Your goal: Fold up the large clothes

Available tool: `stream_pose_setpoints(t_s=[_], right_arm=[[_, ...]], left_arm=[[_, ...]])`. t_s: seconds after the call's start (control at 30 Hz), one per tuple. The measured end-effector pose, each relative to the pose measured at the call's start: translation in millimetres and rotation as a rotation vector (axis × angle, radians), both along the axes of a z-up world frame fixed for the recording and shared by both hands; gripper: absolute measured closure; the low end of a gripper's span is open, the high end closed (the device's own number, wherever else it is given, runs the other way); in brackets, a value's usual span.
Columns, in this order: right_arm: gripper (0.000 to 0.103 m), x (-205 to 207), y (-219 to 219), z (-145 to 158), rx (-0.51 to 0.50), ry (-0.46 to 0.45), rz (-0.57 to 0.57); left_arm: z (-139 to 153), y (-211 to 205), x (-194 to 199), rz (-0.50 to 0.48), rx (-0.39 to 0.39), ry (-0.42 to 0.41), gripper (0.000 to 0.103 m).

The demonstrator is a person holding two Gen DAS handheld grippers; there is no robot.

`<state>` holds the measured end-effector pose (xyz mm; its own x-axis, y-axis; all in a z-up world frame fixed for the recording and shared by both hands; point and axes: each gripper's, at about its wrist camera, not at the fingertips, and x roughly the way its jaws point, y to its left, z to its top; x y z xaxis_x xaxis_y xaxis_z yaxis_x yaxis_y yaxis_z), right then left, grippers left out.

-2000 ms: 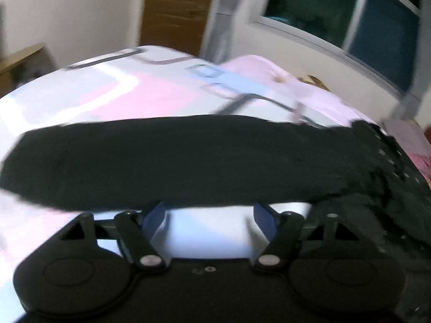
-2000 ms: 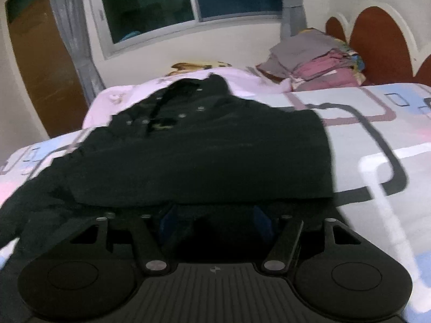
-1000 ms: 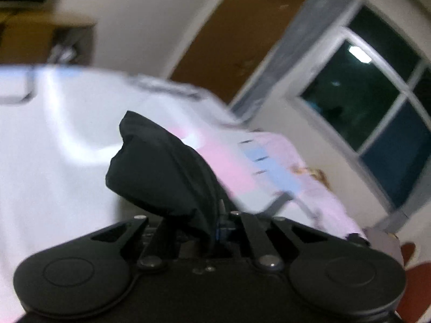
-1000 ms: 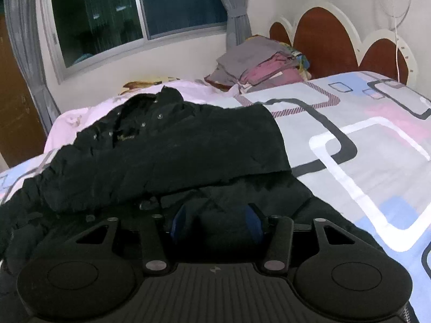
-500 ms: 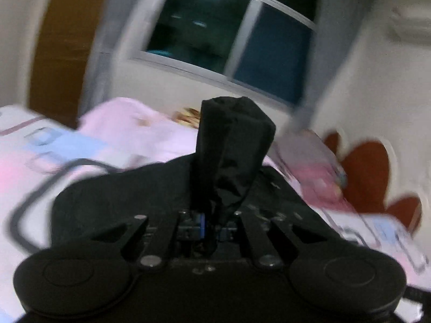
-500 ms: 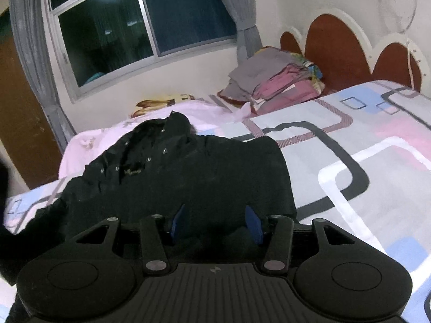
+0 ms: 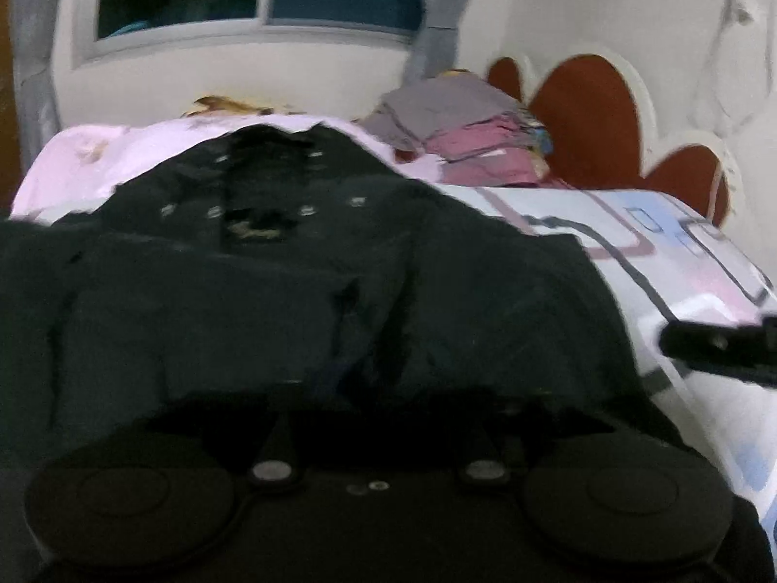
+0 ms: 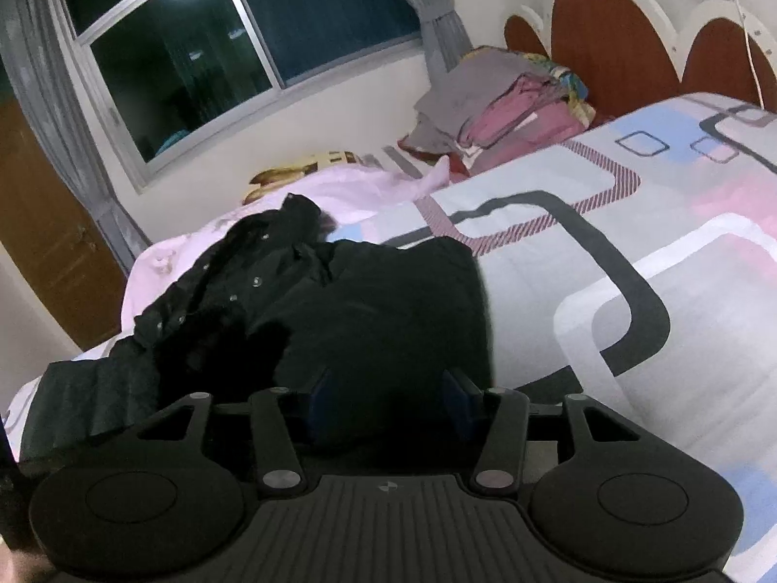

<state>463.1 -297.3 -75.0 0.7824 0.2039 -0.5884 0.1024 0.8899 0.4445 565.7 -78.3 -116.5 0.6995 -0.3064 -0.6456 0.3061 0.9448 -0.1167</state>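
A large black jacket with snap buttons lies spread on the bed, collar toward the window. My left gripper hovers low over its near part. The view is blurred and the fingers are dark against the cloth. Its jaws are opening, and the sleeve no longer stands bunched between them. In the right wrist view the jacket has its right side folded in with a straight edge. My right gripper is at the near hem. Its blue pads stand apart and are opening, with black cloth lying between them, not pinched.
The patterned bedsheet stretches bare to the right. A pile of folded clothes sits by the red headboard. A pink blanket lies under the collar. A black bar juts in at the right edge of the left wrist view.
My left gripper swung across the bed carrying the black sleeve, came over the jacket, and the sleeve dropped from its jaws. My right gripper shifted sideways and its pads spread a little.
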Motion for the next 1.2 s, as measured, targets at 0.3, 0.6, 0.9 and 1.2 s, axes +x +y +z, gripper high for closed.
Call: stream_pose_setpoints(t_s=[0.3,0.6,0.9,1.2], right_arm=[[0.019,16,24,0,0.152,-0.038,0.122],[0.058,59,86,-23,0.082,0.078,0.221],[0.092,36,51,2,-0.033,-0.044,0.075],[0.092,35,17,-10,-0.107,0.012,0.002]], left_arm=[[50,74,-49,0.151,-0.08,-0.188,0.02],[40,185,-38,0.445,-0.043,-0.125,0.032],[38,186,-40,0.377,-0.107,-0.112,0.027],[14,162,-23,0.295,-0.073,-0.063,0.031]])
